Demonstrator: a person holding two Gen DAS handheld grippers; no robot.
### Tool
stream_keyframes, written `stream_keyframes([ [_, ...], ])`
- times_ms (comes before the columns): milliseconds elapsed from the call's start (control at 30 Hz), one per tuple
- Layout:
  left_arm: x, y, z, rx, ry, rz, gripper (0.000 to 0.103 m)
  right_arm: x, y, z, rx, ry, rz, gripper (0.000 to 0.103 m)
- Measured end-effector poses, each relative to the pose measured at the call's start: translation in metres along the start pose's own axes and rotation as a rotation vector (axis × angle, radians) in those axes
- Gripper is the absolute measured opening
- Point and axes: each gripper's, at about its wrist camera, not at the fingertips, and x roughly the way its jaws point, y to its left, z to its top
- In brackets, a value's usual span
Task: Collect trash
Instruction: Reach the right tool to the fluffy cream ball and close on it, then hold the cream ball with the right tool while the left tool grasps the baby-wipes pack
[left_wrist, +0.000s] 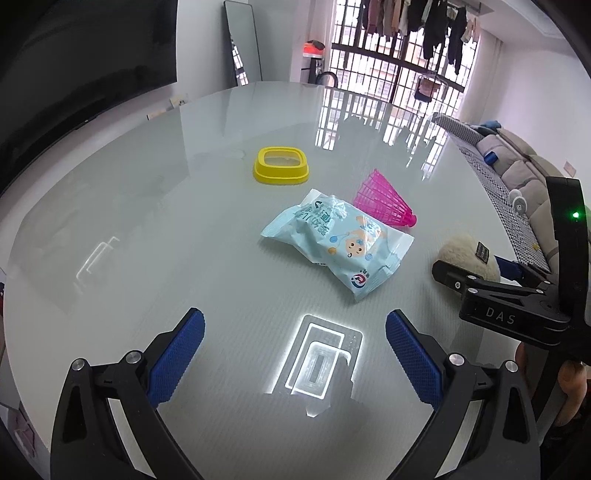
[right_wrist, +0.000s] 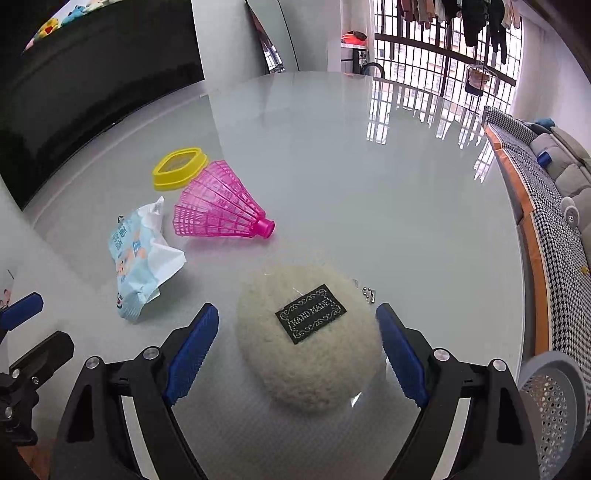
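A crumpled light-blue wipes packet (left_wrist: 334, 242) (right_wrist: 138, 258) lies on the glossy white table (left_wrist: 147, 229) (right_wrist: 388, 192). Behind it rest a pink shuttlecock-shaped plastic piece (left_wrist: 384, 203) (right_wrist: 221, 210) and a yellow plastic ring (left_wrist: 281, 164) (right_wrist: 181, 168). My left gripper (left_wrist: 295, 332) stands open above bare table, short of the packet. My right gripper (right_wrist: 295, 328) is open, its blue pads (right_wrist: 192, 347) on either side of a fluffy cream pouch (right_wrist: 310, 339) (left_wrist: 465, 254) with a black "HAND MADE" label, not touching it.
A grey perforated basket (right_wrist: 554, 398) sits at the right table edge. A houndstooth-covered bench (right_wrist: 554, 206) and a sofa (left_wrist: 524, 170) run along the right. A dark TV screen (left_wrist: 74, 74) is at the left; a barred window is at the back.
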Motion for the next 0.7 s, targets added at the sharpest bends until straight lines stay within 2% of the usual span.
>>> stream_keyframes([
  [133, 0.001, -0.003, 0.001, -0.003, 0.006, -0.002, 0.097, -0.001, 0.001, -0.001, -0.003, -0.008, -0.006, 0.082],
  [200, 0.001, -0.005, 0.002, -0.004, 0.006, -0.002, 0.097, -0.002, 0.002, -0.002, -0.008, -0.015, -0.011, 0.070],
  [300, 0.002, -0.008, 0.003, -0.004, 0.009, 0.003, 0.097, -0.006, 0.001, -0.005, -0.003, -0.020, -0.010, 0.063],
  [700, 0.012, -0.022, 0.020, -0.025, 0.029, 0.029, 0.097, -0.019, -0.022, -0.012, 0.122, -0.078, 0.080, 0.061],
])
